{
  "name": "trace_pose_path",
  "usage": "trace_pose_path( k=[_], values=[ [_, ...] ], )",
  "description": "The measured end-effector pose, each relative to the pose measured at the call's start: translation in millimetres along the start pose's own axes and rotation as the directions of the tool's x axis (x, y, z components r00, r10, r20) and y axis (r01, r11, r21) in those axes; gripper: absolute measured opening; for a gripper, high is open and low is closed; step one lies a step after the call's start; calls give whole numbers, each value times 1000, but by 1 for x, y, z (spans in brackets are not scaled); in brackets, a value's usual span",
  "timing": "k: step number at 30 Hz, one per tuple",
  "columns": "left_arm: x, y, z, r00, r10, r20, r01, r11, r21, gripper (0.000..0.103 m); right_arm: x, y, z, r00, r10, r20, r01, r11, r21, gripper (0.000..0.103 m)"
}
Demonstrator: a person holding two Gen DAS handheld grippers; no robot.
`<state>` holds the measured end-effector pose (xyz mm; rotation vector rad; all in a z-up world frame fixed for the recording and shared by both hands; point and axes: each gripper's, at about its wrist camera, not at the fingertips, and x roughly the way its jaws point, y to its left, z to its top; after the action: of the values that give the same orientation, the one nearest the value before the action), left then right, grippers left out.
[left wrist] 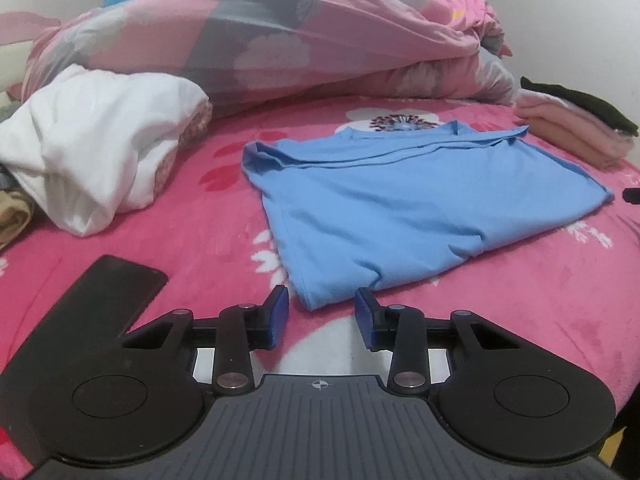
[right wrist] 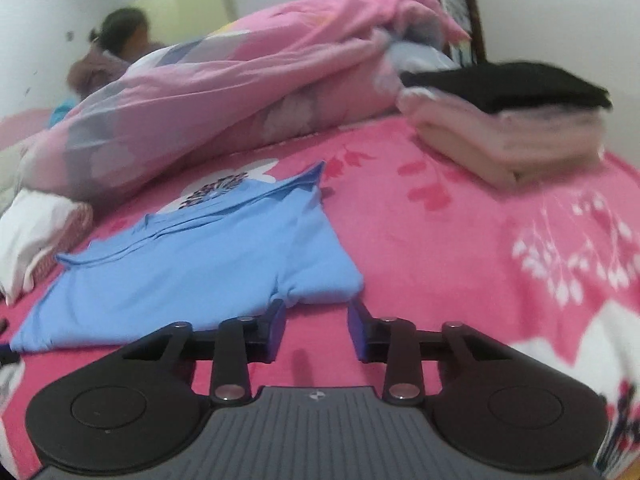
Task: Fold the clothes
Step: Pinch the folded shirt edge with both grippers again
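A light blue shirt [left wrist: 408, 208] lies partly folded and flat on the pink floral bedspread [left wrist: 520, 300]. My left gripper [left wrist: 322, 300] is open and empty, just short of the shirt's near corner. In the right wrist view the blue shirt [right wrist: 192, 268] lies ahead to the left. My right gripper [right wrist: 318, 312] is open and empty, just short of the shirt's near right corner.
A rumpled pink quilt [left wrist: 260, 36] fills the back of the bed. A white garment pile [left wrist: 92, 156] lies at left. A folded stack of pink and black clothes [right wrist: 508, 120] sits at back right. A black phone [left wrist: 108, 292] lies near left. A person [right wrist: 116, 44] is behind the quilt.
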<state>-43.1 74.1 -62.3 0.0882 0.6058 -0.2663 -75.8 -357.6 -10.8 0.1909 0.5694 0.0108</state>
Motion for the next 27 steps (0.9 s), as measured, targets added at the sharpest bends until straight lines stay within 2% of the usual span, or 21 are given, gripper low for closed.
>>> trace_pose_path(
  k=[3, 5, 10, 12, 14, 16, 17, 18, 19, 21, 22, 25, 27],
  values=[
    [3, 0, -1, 1000, -1, 6, 1, 1000, 2, 30, 6, 7, 1, 999, -34, 23, 36, 997, -72, 33],
    [5, -1, -2, 1000, -1, 10, 1, 1000, 6, 28, 11, 2, 3, 999, -41, 36, 43, 997, -65, 33],
    [6, -2, -1, 1000, 8, -7, -8, 1000, 12, 26, 23, -33, 8, 1000, 5, 1, -5, 989, 147, 34],
    [1, 0, 0, 999, 7, -36, -8, 1000, -21, 28, 20, -46, 6, 995, 103, -11, -94, 949, 301, 35],
    [-6, 9, 1, 997, -22, -72, 13, 993, -121, 34, 20, -52, -1, 976, 218, -29, -182, 874, 450, 36],
    [-11, 20, -3, 991, -102, -86, 75, 959, -274, 37, 24, -56, -10, 947, 317, -48, -234, 785, 573, 37],
    [-11, 25, -6, 982, -166, -91, 123, 925, -360, 39, 28, -57, -15, 932, 357, -64, -243, 745, 621, 38],
    [-9, 27, -9, 972, -220, -86, 165, 892, -421, 43, 32, -56, -18, 921, 381, -74, -247, 721, 647, 39],
    [-7, 26, -11, 966, -250, -70, 192, 869, -456, 48, 35, -56, -19, 919, 388, -73, -248, 710, 659, 39],
    [1, 23, -10, 963, -267, -43, 213, 844, -492, 53, 42, -55, -19, 915, 399, -68, -251, 690, 679, 42],
    [6, 23, -9, 961, -275, -30, 221, 829, -514, 57, 48, -56, -18, 909, 413, -58, -258, 667, 699, 45],
    [26, 22, -6, 951, -307, 19, 259, 763, -592, 63, 60, -55, -14, 906, 421, -50, -256, 638, 726, 45],
    [37, 20, -3, 957, -286, 42, 252, 753, -608, 64, 68, -55, -13, 912, 410, -36, -252, 626, 738, 45]
  ],
)
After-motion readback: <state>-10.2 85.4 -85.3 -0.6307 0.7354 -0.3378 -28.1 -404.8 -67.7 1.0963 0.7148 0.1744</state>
